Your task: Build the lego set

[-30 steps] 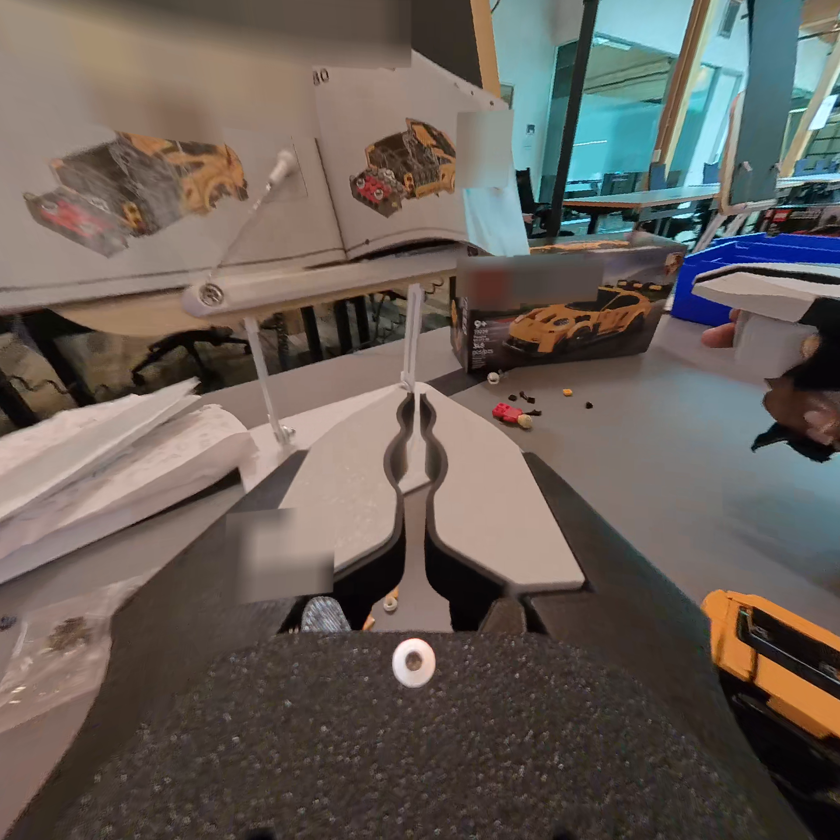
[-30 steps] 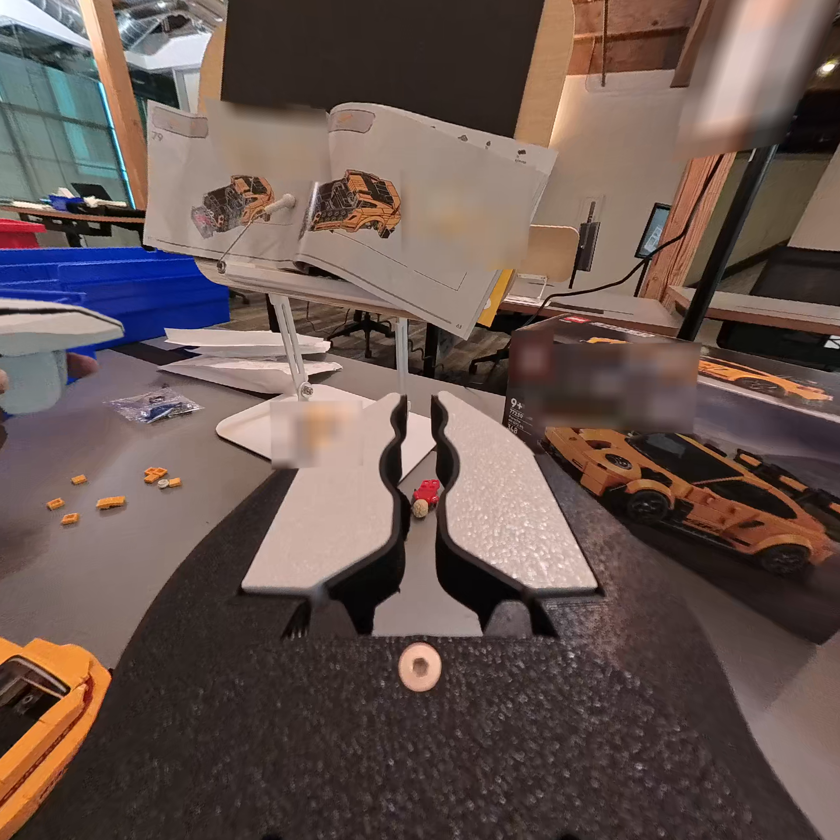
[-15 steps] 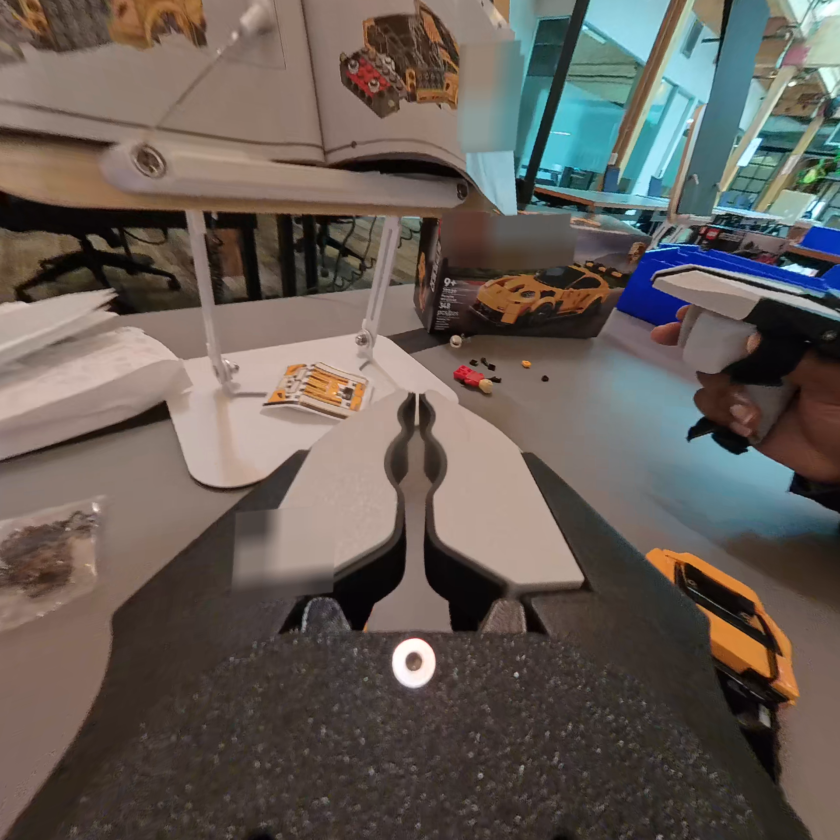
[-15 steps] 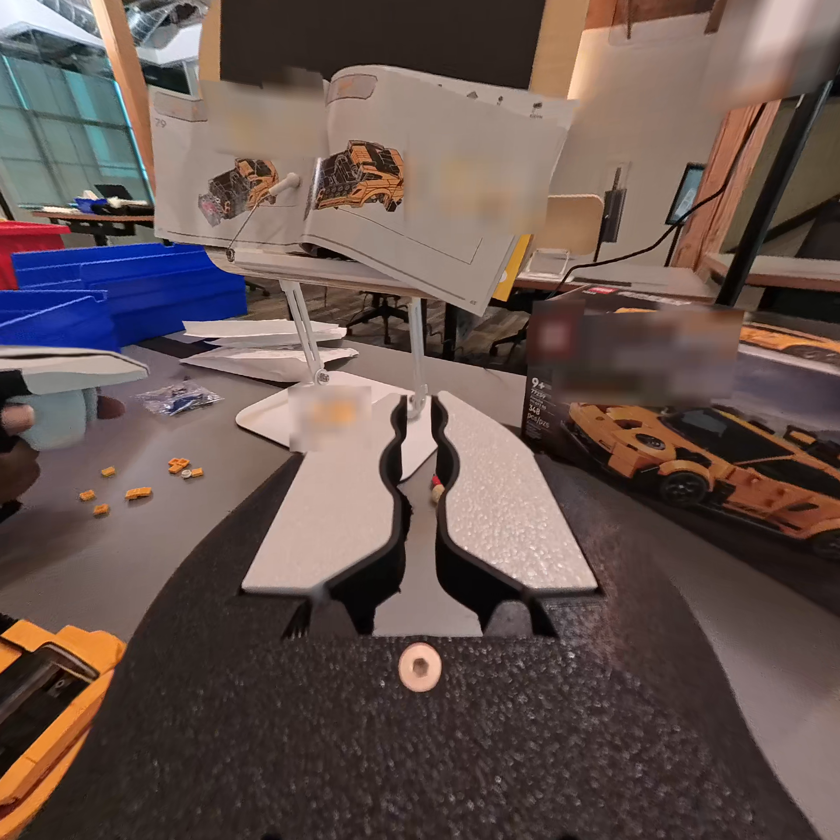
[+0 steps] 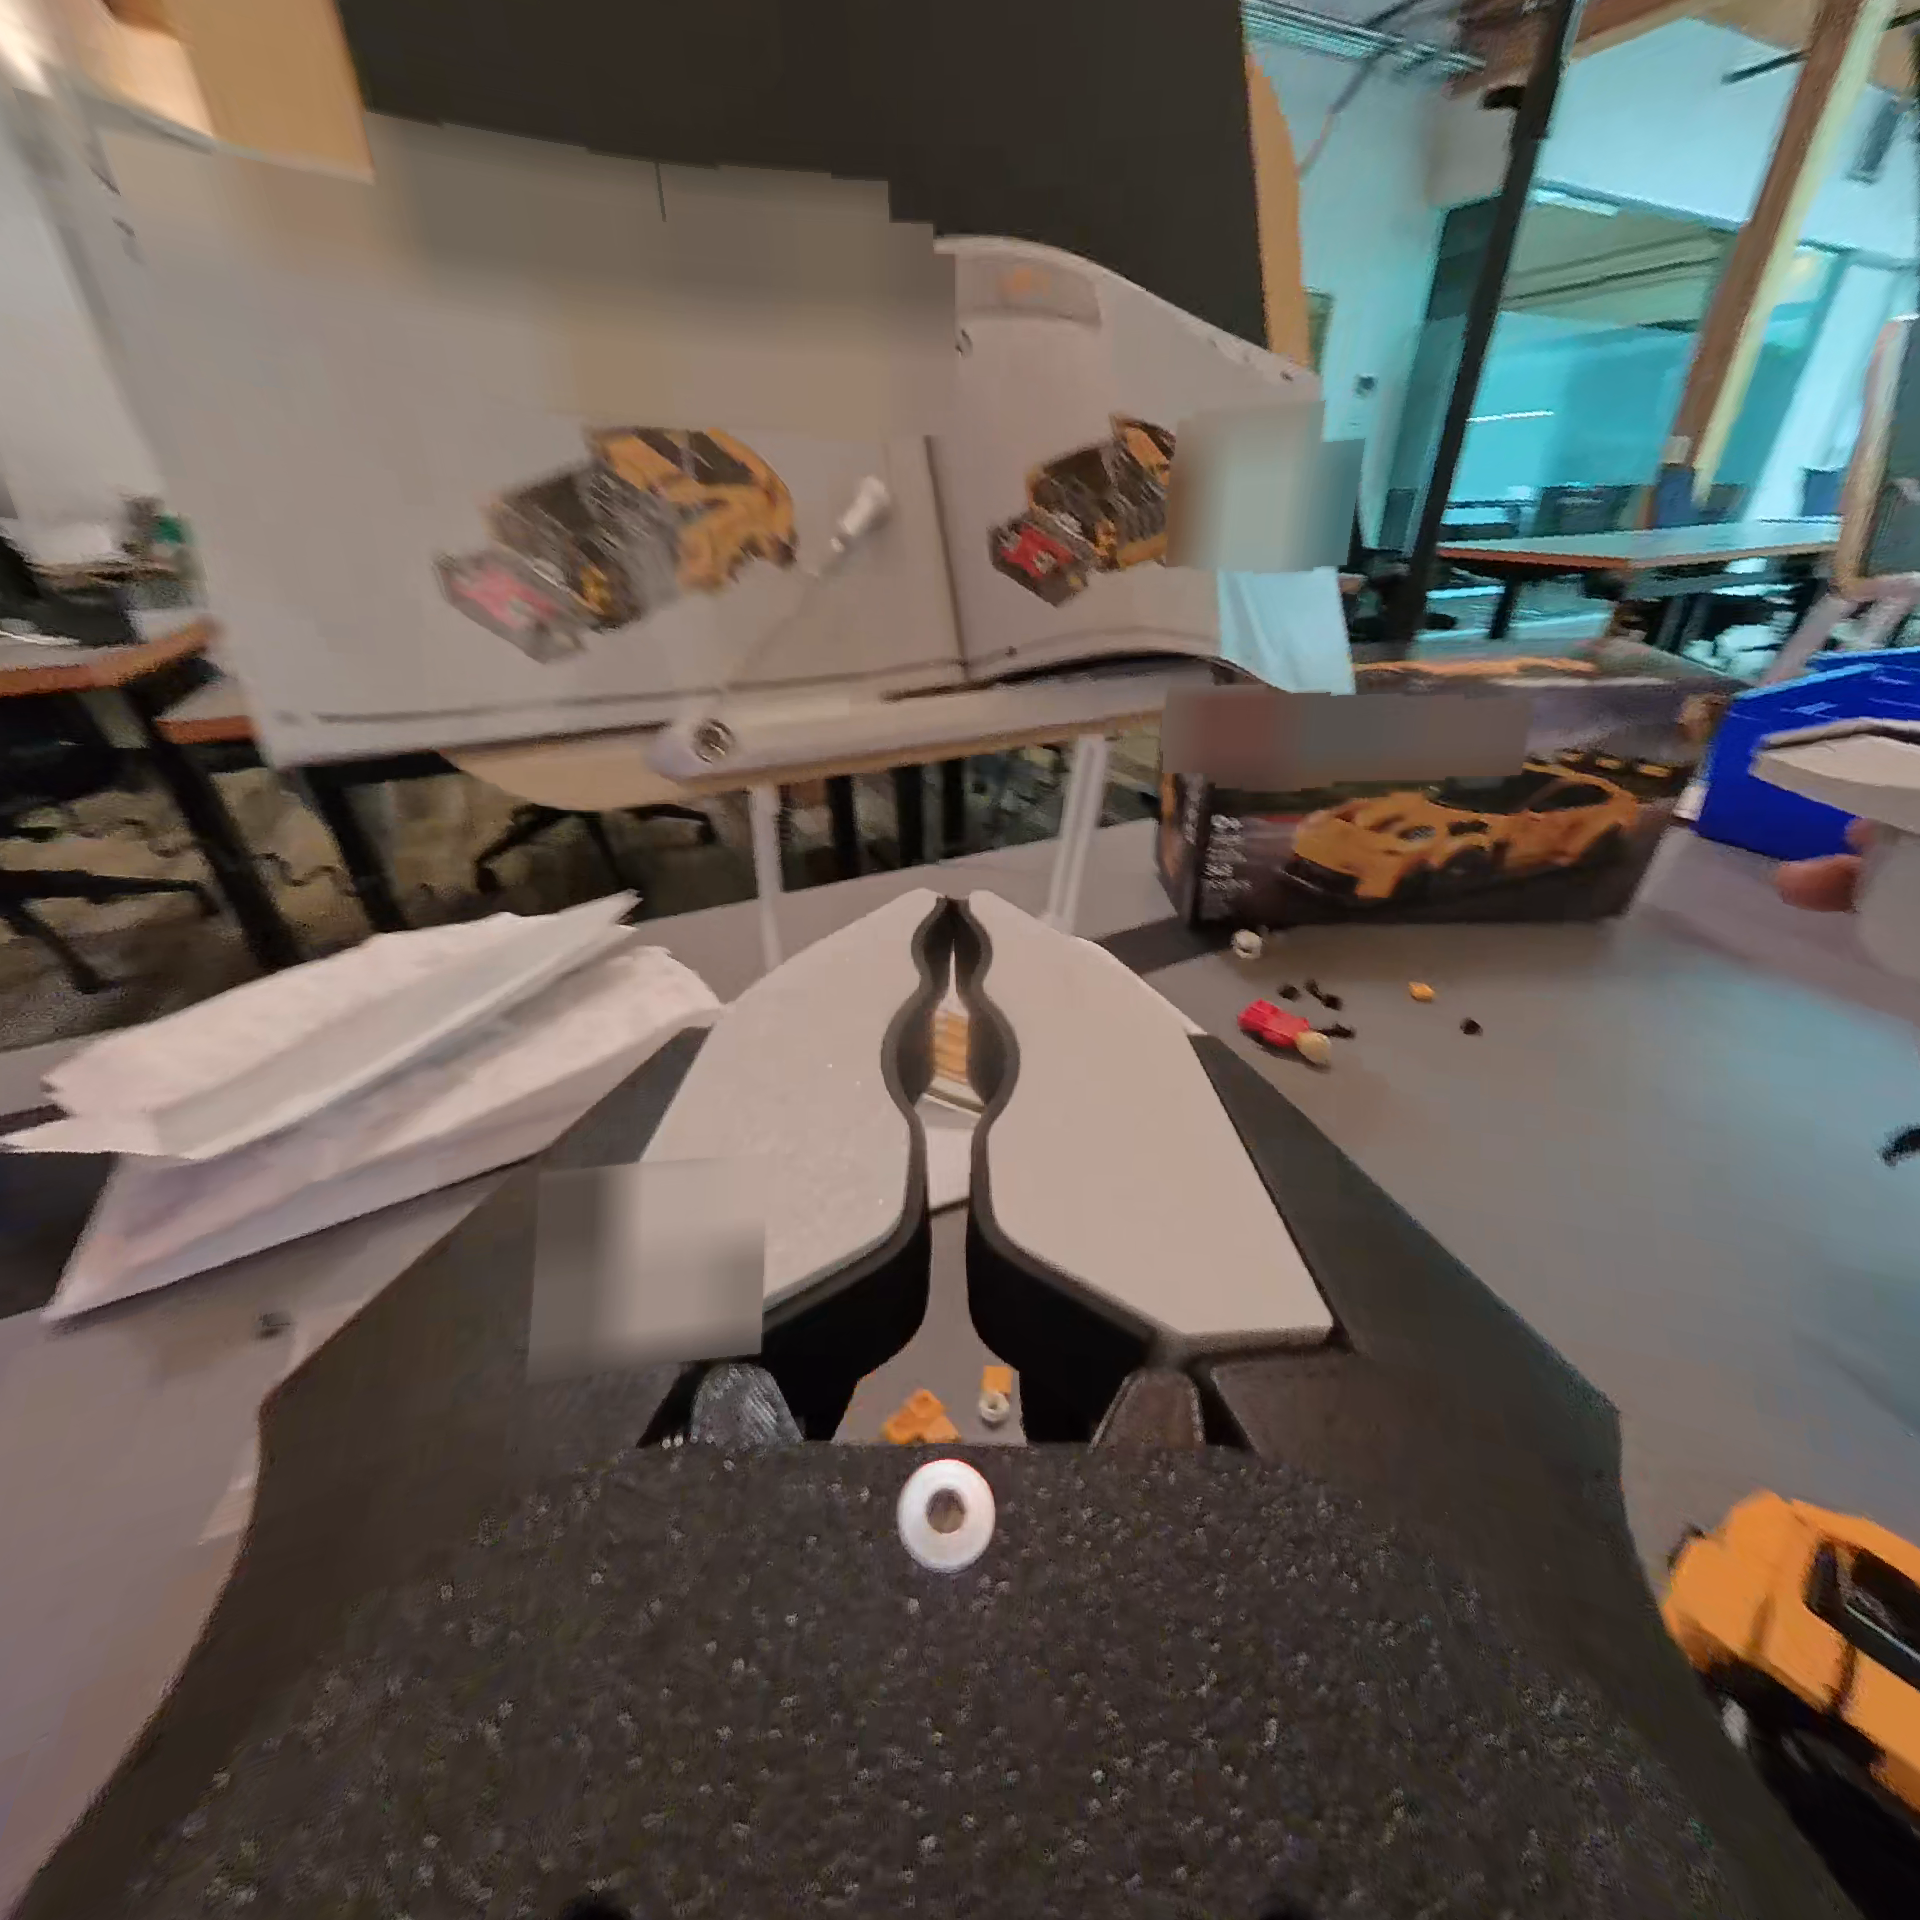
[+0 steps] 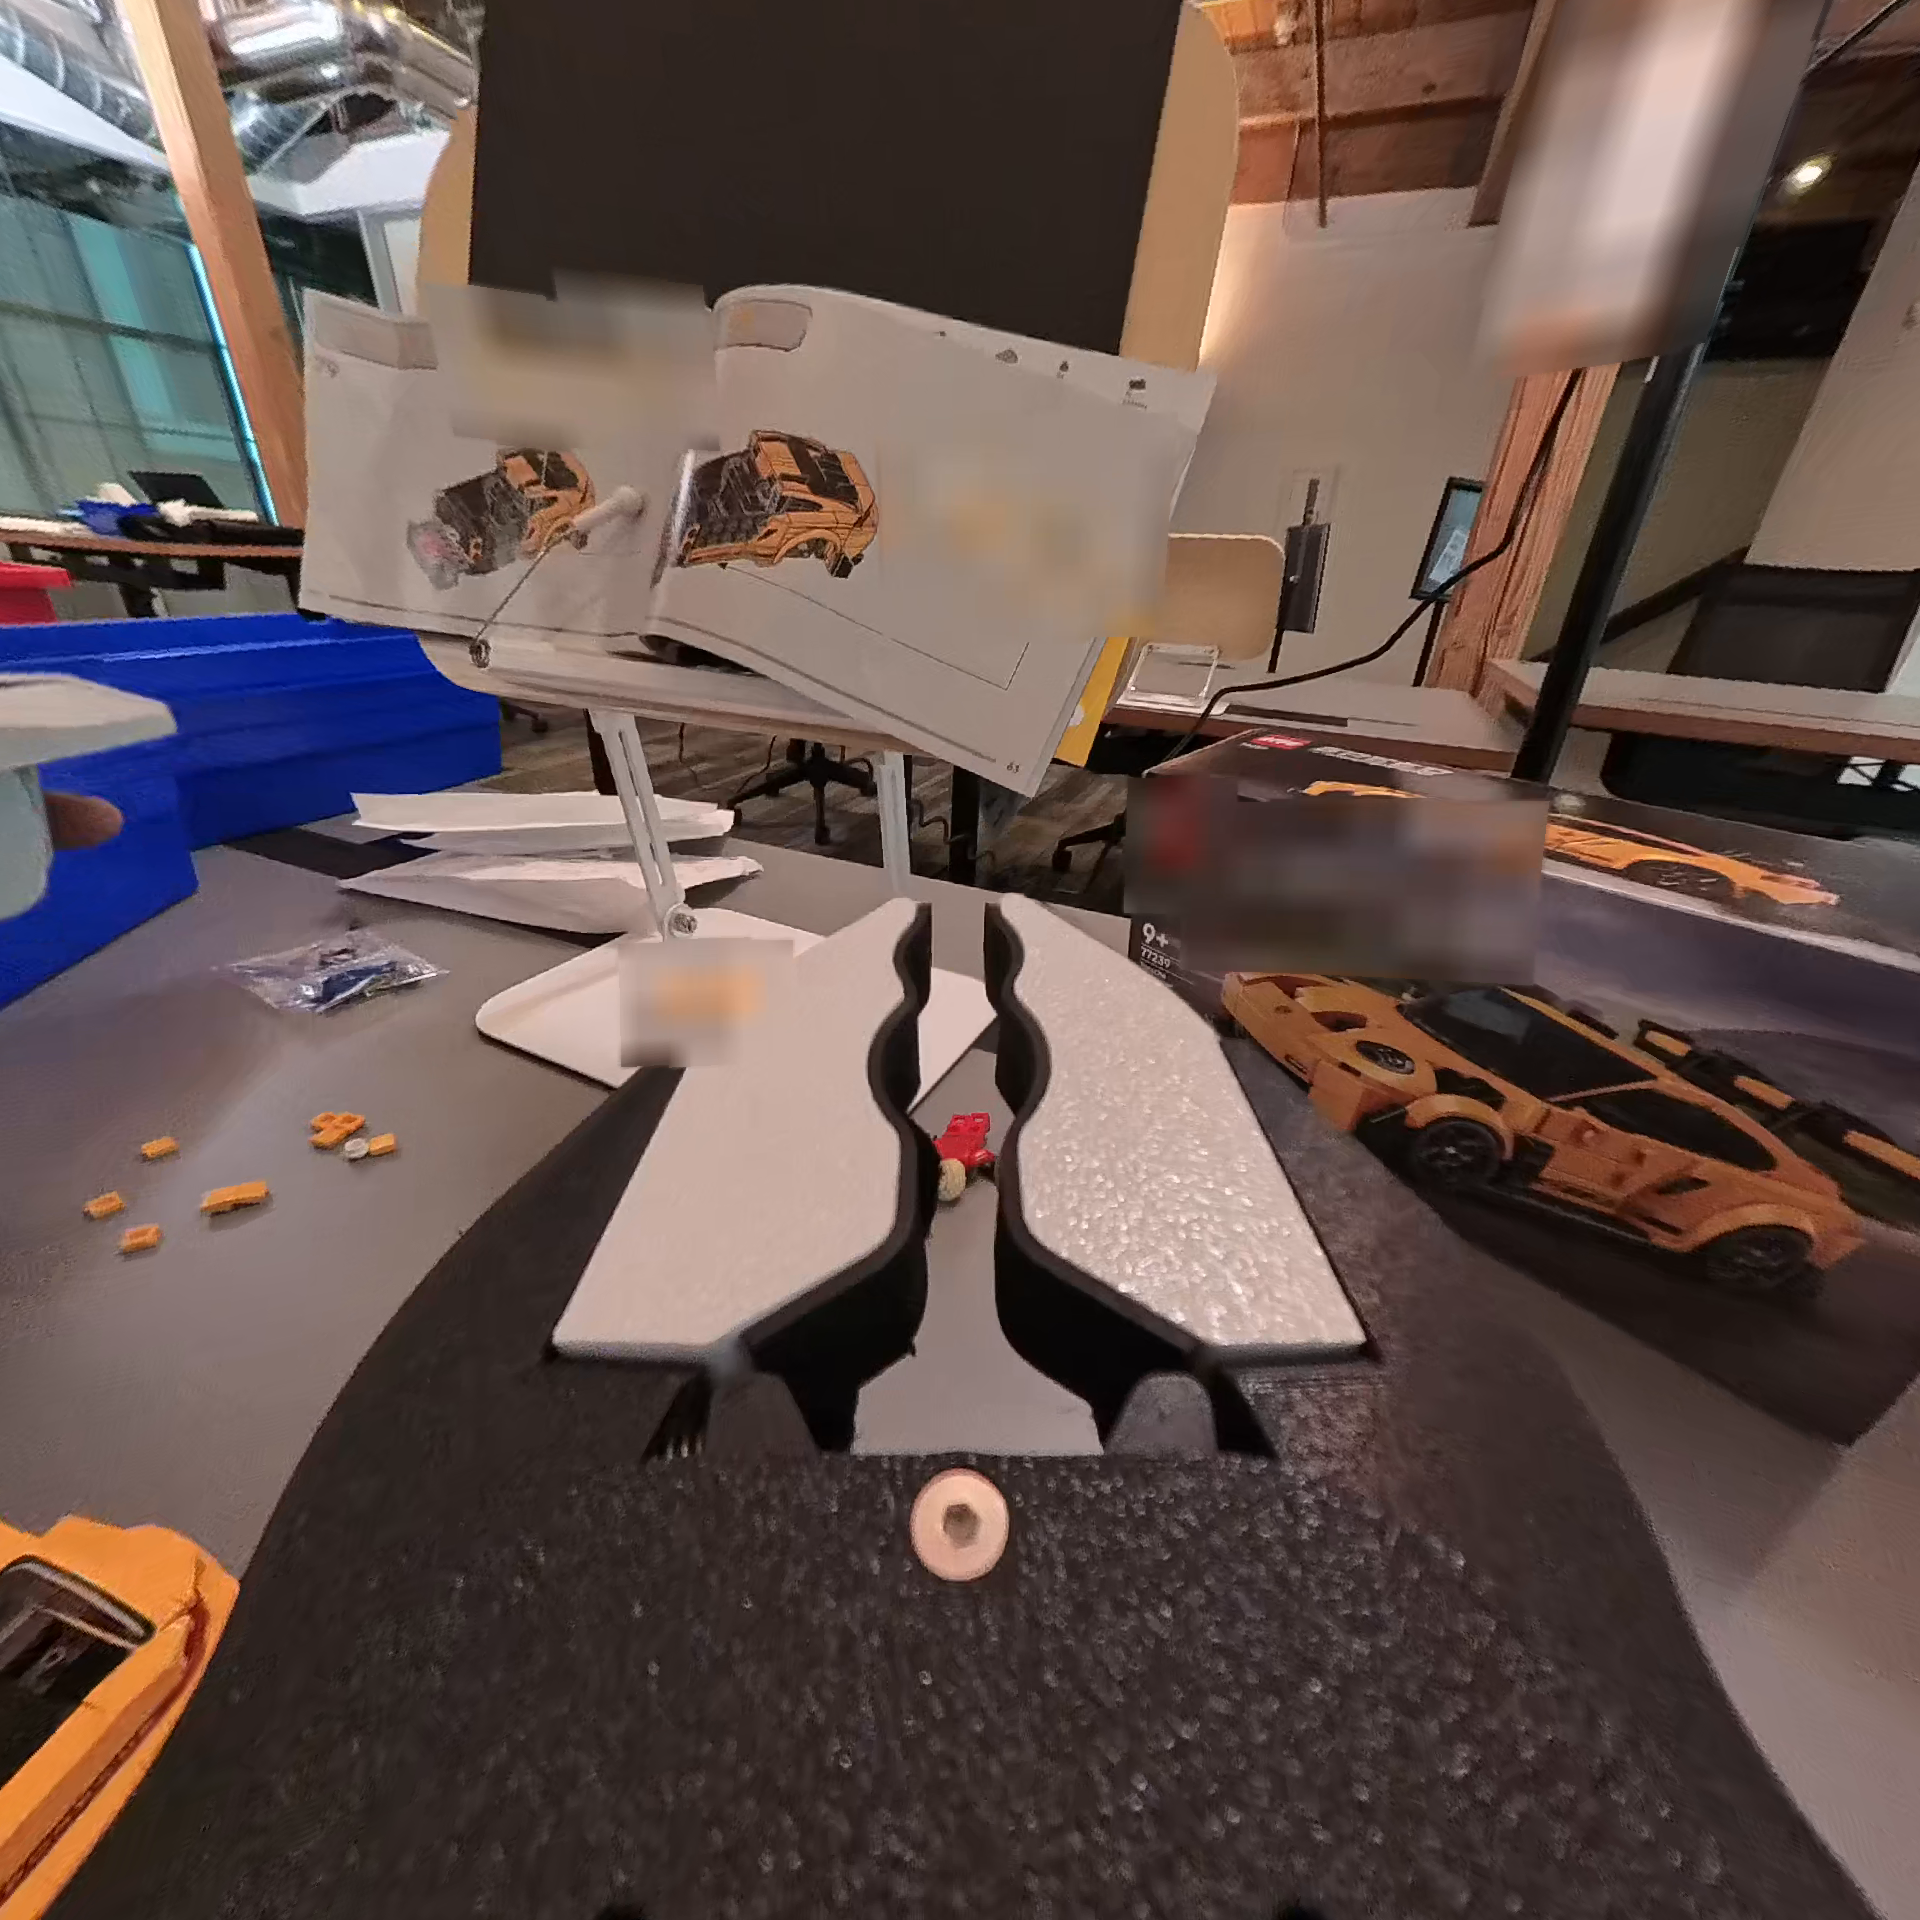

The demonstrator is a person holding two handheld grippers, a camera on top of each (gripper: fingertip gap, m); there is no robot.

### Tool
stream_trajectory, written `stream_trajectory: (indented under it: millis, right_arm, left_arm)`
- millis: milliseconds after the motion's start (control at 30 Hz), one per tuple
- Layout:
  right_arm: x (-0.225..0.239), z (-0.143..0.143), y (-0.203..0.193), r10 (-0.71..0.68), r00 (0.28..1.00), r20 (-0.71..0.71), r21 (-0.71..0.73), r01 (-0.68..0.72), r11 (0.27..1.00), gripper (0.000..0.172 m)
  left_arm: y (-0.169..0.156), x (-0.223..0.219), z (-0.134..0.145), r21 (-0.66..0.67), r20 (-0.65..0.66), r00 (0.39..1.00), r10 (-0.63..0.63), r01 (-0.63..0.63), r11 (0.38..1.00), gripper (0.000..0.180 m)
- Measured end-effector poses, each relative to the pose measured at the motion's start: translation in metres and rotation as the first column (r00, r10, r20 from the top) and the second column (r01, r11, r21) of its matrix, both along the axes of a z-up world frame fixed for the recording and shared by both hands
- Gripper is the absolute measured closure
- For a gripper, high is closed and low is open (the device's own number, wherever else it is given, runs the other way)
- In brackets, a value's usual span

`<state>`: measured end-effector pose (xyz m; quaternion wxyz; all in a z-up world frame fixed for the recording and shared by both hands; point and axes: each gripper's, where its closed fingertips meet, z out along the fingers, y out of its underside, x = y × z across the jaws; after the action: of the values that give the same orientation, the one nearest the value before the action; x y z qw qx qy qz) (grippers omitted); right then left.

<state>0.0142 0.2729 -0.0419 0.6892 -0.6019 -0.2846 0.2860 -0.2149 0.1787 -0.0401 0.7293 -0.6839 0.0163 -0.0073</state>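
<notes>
Since half a second ago, our left gripper (image 5: 951, 920) has tipped back up, so the open booklet (image 5: 644, 582) on its white stand (image 6: 582, 1013) fills the upper view again and the orange sticker sheet (image 5: 951, 1044) now shows only through the slot between our fingers. Our right gripper (image 6: 951, 914) has hardly shifted; the red brick piece (image 6: 964, 1138) sits a little lower in its slot than before.

Nearest us on the left side, the 2 fingertips meet with nothing between them. Small orange bits (image 5: 920, 1415) lie on the grey table (image 5: 1558, 1195) under the finger roots. Low to the right lies the orange model car (image 5: 1787, 1652). To the left a pile of white paper bags (image 5: 343, 1049) blocks that side; to the right the table is mostly bare up to scattered small parts. Ahead, the stand's 2 thin legs rise just beyond the tips, and the boxed set (image 5: 1413, 810) stands right of them.

On the right side, our fingers stand a narrow gap apart, gripping nothing; the red brick piece rests on the table below them. Loose orange pieces (image 6: 239, 1195) lie well left, the boxed set close on the right, blue bins (image 6: 260, 717) far left.
</notes>
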Motion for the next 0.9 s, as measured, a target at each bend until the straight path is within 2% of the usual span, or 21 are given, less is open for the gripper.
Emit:
stream_trajectory:
  millis: [267, 367, 500, 600, 667, 733, 833, 900]
  right_arm:
    - [-0.012, 0.015, -0.011, -0.008, 1.0, 0.011, 0.083, 0.007, 0.996, 0.172]
    - [-0.033, 0.048, -0.014, 0.02, 1.0, 0.006, 0.127, -0.021, 0.992, 0.172]
    - [-0.072, 0.114, -0.01, 0.035, 0.998, -0.05, 0.203, -0.024, 0.979, 0.172]
    - [-0.093, 0.146, -0.005, 0.047, 0.991, -0.124, 0.225, -0.018, 0.974, 0.172]
    - [-0.096, 0.144, -0.002, 0.048, 0.985, -0.164, 0.22, -0.011, 0.976, 0.172]
    - [-0.093, 0.129, -0.002, 0.056, 0.982, -0.179, 0.239, -0.012, 0.971, 0.172]
    - [-0.096, 0.115, 0.006, 0.012, 0.997, -0.074, 0.331, 0.013, 0.944, 0.172]
    - [-0.095, 0.114, 0.007, 0.039, 0.994, -0.099, 0.314, -0.006, 0.949, 0.172]
  left_arm:
    - [0.007, -0.034, 0.036, 0.053, -0.05, 0.99, 0.135, -0.132, 0.99, 0.18]
    - [0.021, -0.051, 0.065, 0.088, -0.026, 0.984, 0.174, -0.171, 0.981, 0.18]
    - [0.049, -0.067, 0.11, 0.146, 0.003, 0.973, 0.231, -0.229, 0.962, 0.18]
    - [0.066, -0.08, 0.126, 0.172, 0.05, 0.964, 0.261, -0.265, 0.949, 0.18]
    - [0.073, -0.093, 0.123, 0.166, 0.065, 0.955, 0.288, -0.295, 0.941, 0.18]
    - [0.076, -0.106, 0.115, 0.168, 0.02, 0.944, 0.33, -0.329, 0.929, 0.18]
    - [0.078, -0.119, 0.113, 0.191, -0.024, 0.931, 0.365, -0.354, 0.915, 0.18]
    - [0.08, -0.124, 0.119, 0.213, -0.057, 0.921, 0.386, -0.366, 0.906, 0.18]
